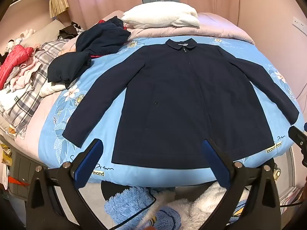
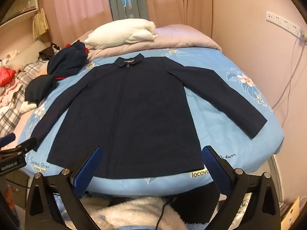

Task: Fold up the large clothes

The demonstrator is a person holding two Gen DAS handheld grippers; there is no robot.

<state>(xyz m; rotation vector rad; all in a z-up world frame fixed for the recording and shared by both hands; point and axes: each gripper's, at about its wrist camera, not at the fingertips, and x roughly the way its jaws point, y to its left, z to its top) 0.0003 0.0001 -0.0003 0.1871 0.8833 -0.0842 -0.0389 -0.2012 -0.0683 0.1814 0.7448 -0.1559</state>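
Note:
A dark navy zip jacket [image 1: 178, 103] lies flat, front up, on a light blue flowered quilt [image 1: 107, 103], collar far, hem near, both sleeves spread out. It also shows in the right wrist view [image 2: 130, 115]. My left gripper [image 1: 151, 149] is open and empty, held back from the bed with its blue pads over the hem. My right gripper [image 2: 150, 155] is open and empty, also back from the hem. Each gripper shows at the edge of the other's view.
A heap of dark navy clothes [image 1: 92, 49] lies at the jacket's far left. A white folded blanket [image 1: 161, 17] rests on a pink duvet at the back. Mixed clothes and a red jacket [image 1: 13, 61] lie far left. Fluffy fabric [image 1: 172, 207] sits below the grippers.

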